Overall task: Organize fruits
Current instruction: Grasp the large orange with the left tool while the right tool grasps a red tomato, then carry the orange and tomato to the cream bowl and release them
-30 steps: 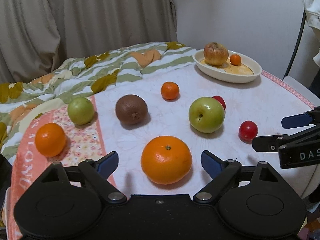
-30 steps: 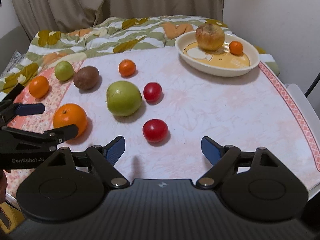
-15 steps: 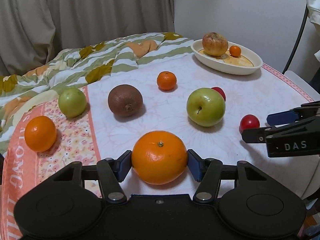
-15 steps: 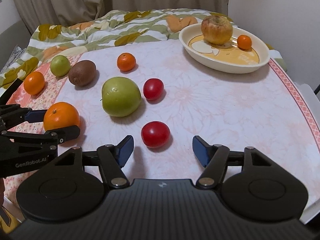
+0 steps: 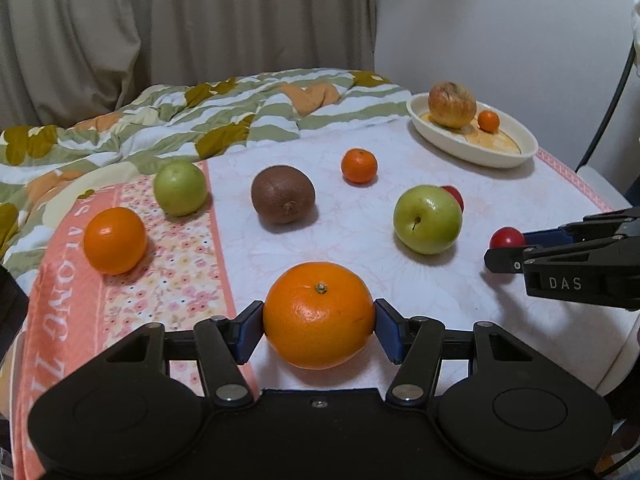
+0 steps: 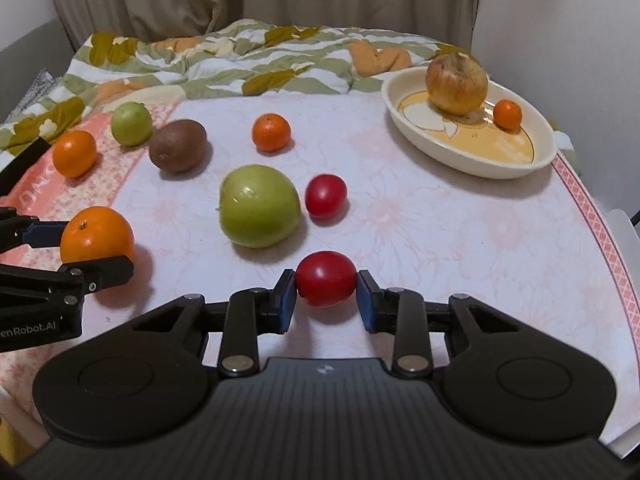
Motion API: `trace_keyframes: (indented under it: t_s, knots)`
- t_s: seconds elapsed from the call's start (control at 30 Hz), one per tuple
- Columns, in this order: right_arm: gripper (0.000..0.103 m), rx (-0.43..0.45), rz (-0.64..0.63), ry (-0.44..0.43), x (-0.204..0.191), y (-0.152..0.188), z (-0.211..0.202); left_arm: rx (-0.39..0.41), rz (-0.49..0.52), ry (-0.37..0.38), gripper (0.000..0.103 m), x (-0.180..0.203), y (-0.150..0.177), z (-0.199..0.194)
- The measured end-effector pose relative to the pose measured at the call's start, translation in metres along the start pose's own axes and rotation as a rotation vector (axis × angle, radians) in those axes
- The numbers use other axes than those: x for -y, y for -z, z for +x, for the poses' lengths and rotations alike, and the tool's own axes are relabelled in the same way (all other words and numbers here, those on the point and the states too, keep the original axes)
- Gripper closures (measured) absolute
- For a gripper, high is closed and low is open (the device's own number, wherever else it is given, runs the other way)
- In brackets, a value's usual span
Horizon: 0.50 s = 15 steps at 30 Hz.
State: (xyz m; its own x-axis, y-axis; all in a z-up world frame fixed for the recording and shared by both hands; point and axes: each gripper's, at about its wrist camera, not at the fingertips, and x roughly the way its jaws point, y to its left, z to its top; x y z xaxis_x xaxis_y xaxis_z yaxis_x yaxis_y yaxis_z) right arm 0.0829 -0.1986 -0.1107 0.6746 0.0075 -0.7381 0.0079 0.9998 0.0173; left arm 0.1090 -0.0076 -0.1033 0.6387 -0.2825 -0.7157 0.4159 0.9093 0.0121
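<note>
My left gripper [image 5: 319, 322] is shut on a large orange [image 5: 319, 314], a little above the table; the orange also shows in the right wrist view [image 6: 97, 236]. My right gripper [image 6: 326, 294] is shut on a red tomato [image 6: 326, 283], also seen in the left wrist view [image 5: 506, 238]. A cream dish [image 6: 472, 152] at the back right holds a russet apple [image 6: 456, 84] and a tiny orange [image 6: 507, 115].
On the table lie a green apple [image 6: 259, 206], a second red tomato [image 6: 325, 195], a small mandarin [image 6: 271, 132], a kiwi [image 6: 178, 145], a small green fruit [image 6: 131, 123] and an orange [image 6: 75, 153]. A crumpled quilt [image 6: 248, 60] lies behind.
Both grippers moved forward and closed: the left on the large orange, the right on the red tomato. The left has risen a little with the orange.
</note>
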Motion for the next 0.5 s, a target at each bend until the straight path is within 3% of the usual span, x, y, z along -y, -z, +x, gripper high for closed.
trace_keyframes:
  t_s: [0.5]
  knots:
    - [0.056,0.027,0.032,0.036,0.014,-0.022,-0.059,0.074,-0.072,0.003,0.04,0.008,-0.031,-0.055]
